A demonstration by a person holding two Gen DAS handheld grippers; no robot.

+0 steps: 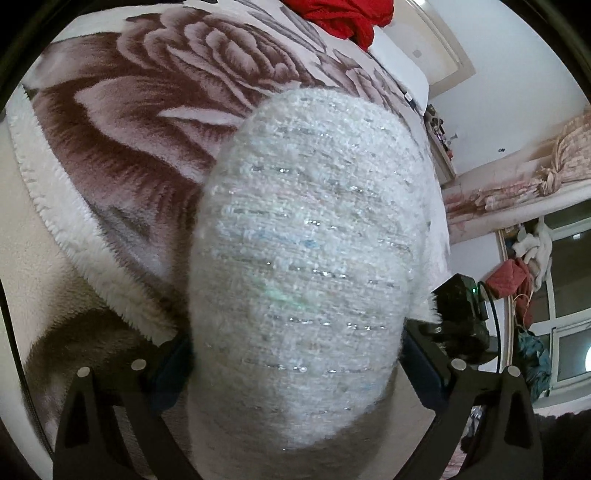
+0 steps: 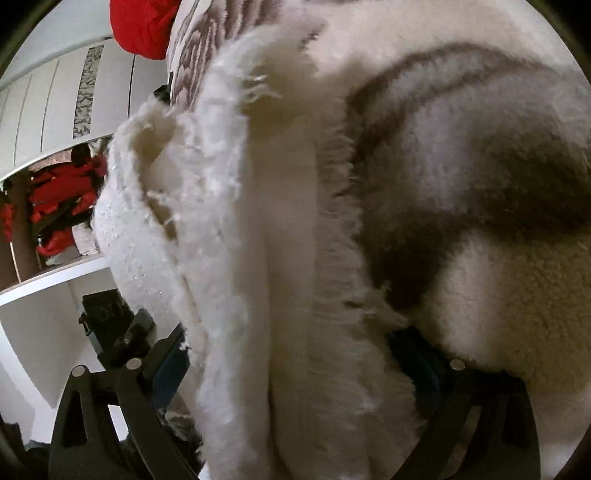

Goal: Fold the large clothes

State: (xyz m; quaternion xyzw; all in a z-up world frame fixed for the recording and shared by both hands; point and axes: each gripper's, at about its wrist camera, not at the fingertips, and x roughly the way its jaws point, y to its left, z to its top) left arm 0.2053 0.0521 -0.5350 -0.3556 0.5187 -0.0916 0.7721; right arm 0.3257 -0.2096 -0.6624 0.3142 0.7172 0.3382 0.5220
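Observation:
A white fuzzy knit garment with thin glittery stripes fills the middle of the left wrist view, bulging between the two black fingers. My left gripper is shut on a thick fold of it. In the right wrist view the same garment shows its frayed white edge and hangs between the fingers. My right gripper is shut on that edge. The fingertips of both grippers are hidden in the fabric. The other gripper shows at the right in the left wrist view, and at the lower left in the right wrist view.
A plush blanket with a brown rose pattern lies under the garment; it also shows in the right wrist view. A red cloth lies at its far end. A window and hanging clothes are to the right. White wardrobe doors stand at the left.

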